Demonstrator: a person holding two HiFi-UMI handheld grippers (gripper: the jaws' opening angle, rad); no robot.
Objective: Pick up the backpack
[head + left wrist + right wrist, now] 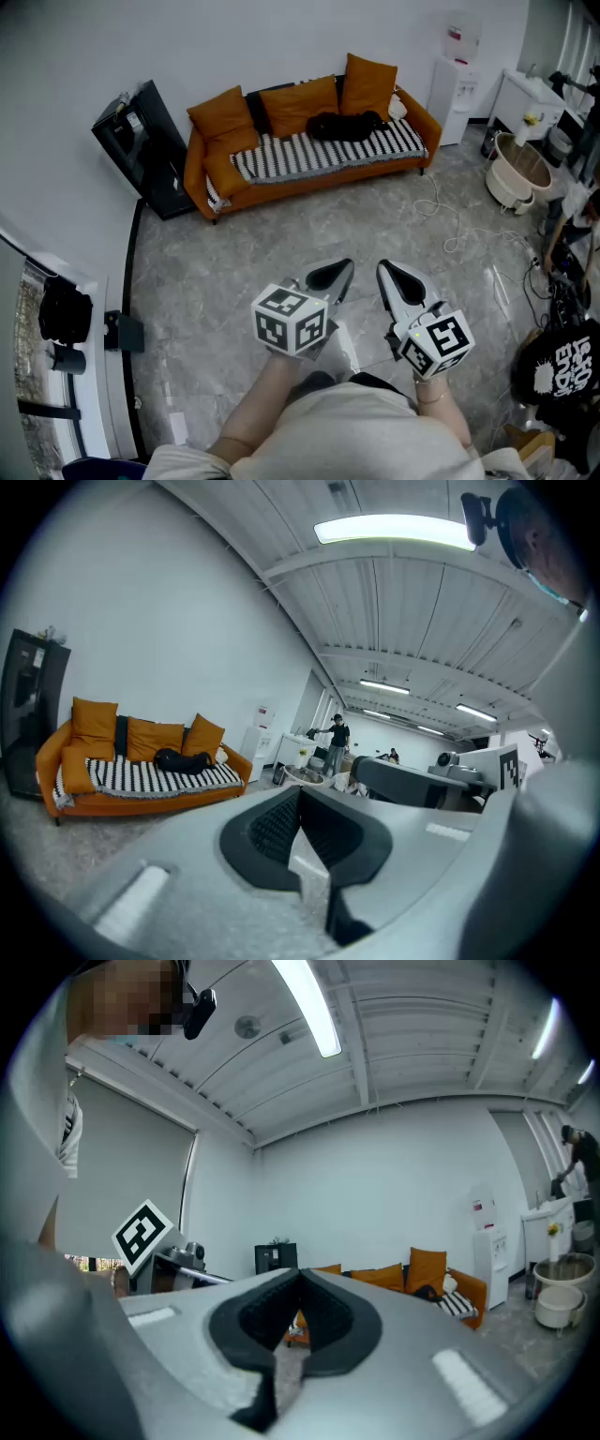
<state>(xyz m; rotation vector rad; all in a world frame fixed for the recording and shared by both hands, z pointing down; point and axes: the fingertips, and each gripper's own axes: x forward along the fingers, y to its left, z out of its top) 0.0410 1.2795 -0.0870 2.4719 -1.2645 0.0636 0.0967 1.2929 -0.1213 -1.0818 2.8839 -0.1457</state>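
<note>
Both pairs of jaws are clenched tip to tip with nothing between them. The left gripper (330, 277) and right gripper (397, 279) hang side by side over the floor (281, 230), well apart from the sofa (319, 180). The black backpack (345, 126) lies on the sofa's striped seat, against the cushion (367, 84) at the end nearer the right gripper.

Black backpack (346, 126) on orange sofa (198, 164)

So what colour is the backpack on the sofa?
It's a black soft backpack, clearest in the head view.
</note>
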